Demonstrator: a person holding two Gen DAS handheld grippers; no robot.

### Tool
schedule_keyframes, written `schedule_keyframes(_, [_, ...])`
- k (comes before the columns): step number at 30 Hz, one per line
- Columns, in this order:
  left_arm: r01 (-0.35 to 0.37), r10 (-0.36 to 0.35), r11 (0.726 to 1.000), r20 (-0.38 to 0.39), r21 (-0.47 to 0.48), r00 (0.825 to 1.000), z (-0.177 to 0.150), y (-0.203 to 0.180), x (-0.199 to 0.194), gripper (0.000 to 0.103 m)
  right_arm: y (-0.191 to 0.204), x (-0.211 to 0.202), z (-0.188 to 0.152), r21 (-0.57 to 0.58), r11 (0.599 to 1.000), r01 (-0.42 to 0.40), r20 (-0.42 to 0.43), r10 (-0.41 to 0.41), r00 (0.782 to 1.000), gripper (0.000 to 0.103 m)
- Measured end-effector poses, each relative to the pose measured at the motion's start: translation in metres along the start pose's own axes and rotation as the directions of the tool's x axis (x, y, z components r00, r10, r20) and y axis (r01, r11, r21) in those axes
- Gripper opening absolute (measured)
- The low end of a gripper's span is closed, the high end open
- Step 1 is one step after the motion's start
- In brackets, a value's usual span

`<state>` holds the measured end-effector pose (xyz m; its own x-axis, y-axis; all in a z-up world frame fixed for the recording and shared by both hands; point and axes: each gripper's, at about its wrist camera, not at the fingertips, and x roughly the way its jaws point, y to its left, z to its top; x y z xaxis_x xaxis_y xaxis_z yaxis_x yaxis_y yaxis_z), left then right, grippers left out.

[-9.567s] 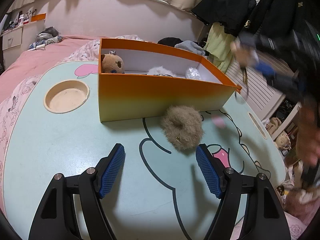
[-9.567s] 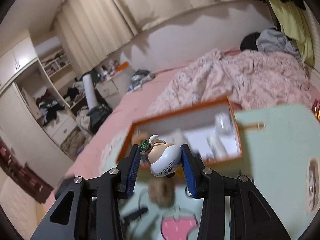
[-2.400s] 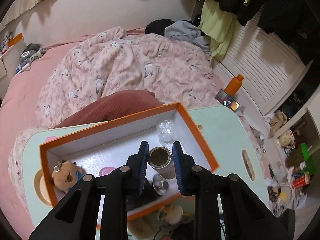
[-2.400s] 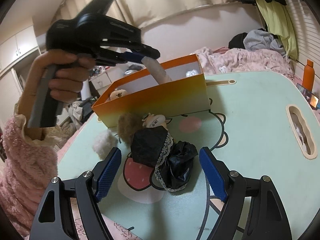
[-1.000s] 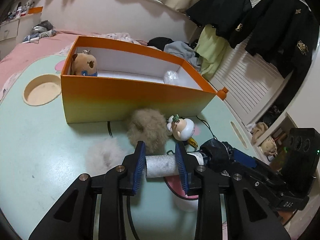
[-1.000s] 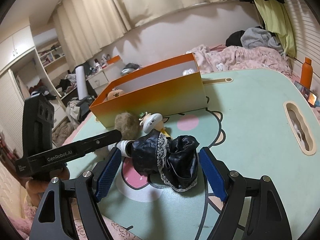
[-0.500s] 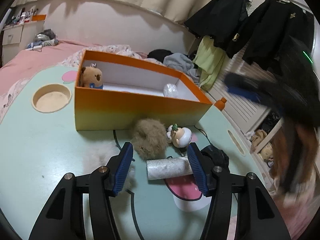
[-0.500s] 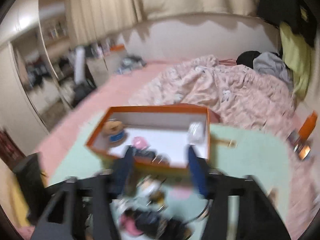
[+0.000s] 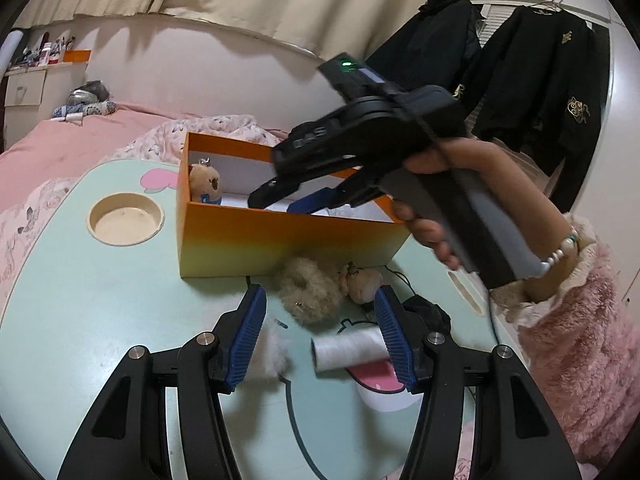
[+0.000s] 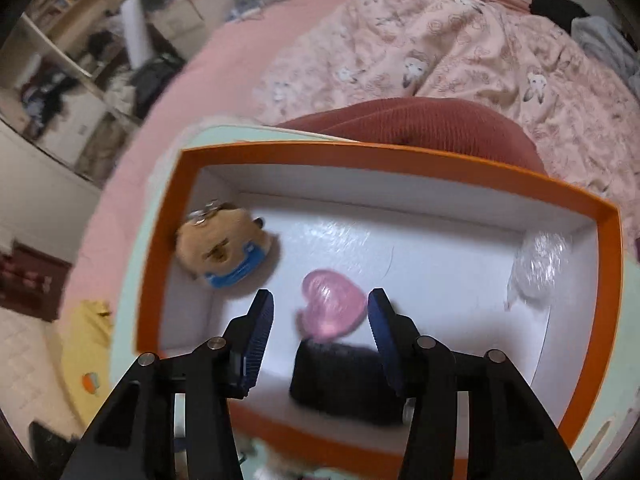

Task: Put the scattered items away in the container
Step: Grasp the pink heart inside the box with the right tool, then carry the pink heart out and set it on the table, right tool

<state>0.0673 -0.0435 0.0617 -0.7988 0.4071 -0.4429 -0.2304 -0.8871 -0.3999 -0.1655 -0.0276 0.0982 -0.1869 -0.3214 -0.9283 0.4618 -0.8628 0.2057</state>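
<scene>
Meanwhile, the right gripper (image 10: 320,312), jaws just parted, releases a black bundle (image 10: 344,380) into the orange box (image 10: 400,152) as the left gripper (image 9: 320,340) hangs half-open, empty, over a thread spool (image 9: 346,348) near the table's (image 9: 80,300) edge.

the only lettering, on the side of the right claw (image 9: 308,196), is too blurred to read.

**Layout around the box**

The box (image 9: 280,236) stands on the table (image 9: 80,300). Inside it, the plush keyring (image 10: 224,252) lies in the left corner, the heart piece (image 10: 332,308) mid-floor, the crinkled wrap (image 10: 540,268) at the right wall, and the dark bundle (image 10: 344,384) against the near wall. Before the box lie 2 fluffy scrunchies (image 9: 308,296), a small figure (image 9: 362,282) and a thread spool (image 9: 348,350). A round recess (image 9: 126,220) sits left of the box.
</scene>
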Motion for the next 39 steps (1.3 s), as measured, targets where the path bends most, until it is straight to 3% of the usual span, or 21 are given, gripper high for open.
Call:
schedule_keyframes(1, [0.001, -0.001, 1.0, 0.0, -0.003, 1.0, -0.001, 0.001, 0.0, 0.057, 0.005, 0.006, 0.0, -0.026, 0.999, 0.042, -0.018, -0.043, 0.999, 0.048])
schedule_keyframes(3, [0.004, -0.004, 1.0, 0.0, -0.005, 1.0, -0.002, 0.003, -0.001, 0.057, 0.012, 0.011, 0.0, -0.074, 0.991, 0.112, -0.017, -0.113, 0.993, 0.036])
schedule_keyframes(5, [0.004, -0.004, 1.0, 0.0, -0.007, 1.0, -0.002, 0.004, -0.001, 0.057, 0.014, 0.011, -0.002, -0.085, 0.988, 0.129, -0.006, -0.13, 0.991, 0.036])
schedule_keyframes(8, [0.007, -0.007, 1.0, -0.001, -0.015, 1.0, -0.002, 0.007, -0.002, 0.057, 0.004, 0.004, -0.004, -0.058, 0.994, 0.093, 0.025, -0.092, 0.995, 0.036])
schedule_keyframes(11, [0.004, -0.004, 1.0, -0.001, -0.024, 1.0, -0.003, 0.009, -0.003, 0.057, -0.009, -0.024, -0.011, -0.023, 0.999, 0.028, 0.12, -0.025, 0.993, 0.036])
schedule_keyframes(14, [0.011, -0.011, 1.0, -0.002, -0.028, 1.0, -0.002, 0.01, -0.003, 0.057, -0.014, -0.063, -0.028, -0.025, 0.999, -0.039, 0.212, 0.043, 0.976, 0.036])
schedule_keyframes(17, [0.026, -0.026, 0.999, 0.003, -0.034, 1.0, -0.002, 0.011, -0.007, 0.057, -0.011, -0.101, -0.066, -0.078, 0.992, -0.101, 0.266, 0.118, 0.957, 0.036])
schedule_keyframes(20, [0.039, -0.038, 0.998, 0.013, -0.041, 0.999, 0.0, 0.013, -0.013, 0.057, -0.003, -0.11, -0.104, -0.128, 0.985, -0.114, 0.252, 0.143, 0.957, 0.036])
schedule_keyframes(25, [0.032, -0.03, 0.998, 0.027, -0.055, 0.999, 0.006, 0.018, -0.025, 0.057, 0.008, -0.078, -0.147, -0.149, 0.981, -0.128, 0.152, 0.151, 0.977, 0.036])
schedule_keyframes(33, [-0.002, 0.005, 0.997, 0.049, -0.076, 0.999, 0.011, 0.026, -0.034, 0.063, 0.008, -0.04, -0.153, -0.144, 0.986, -0.087, 0.121, 0.105, 0.987, 0.036])
schedule_keyframes(39, [-0.023, 0.028, 0.996, 0.047, -0.088, 0.998, 0.019, 0.031, -0.035, 0.063, 0.002, -0.052, -0.158, -0.126, 0.986, -0.109, 0.204, 0.134, 0.97, 0.037])
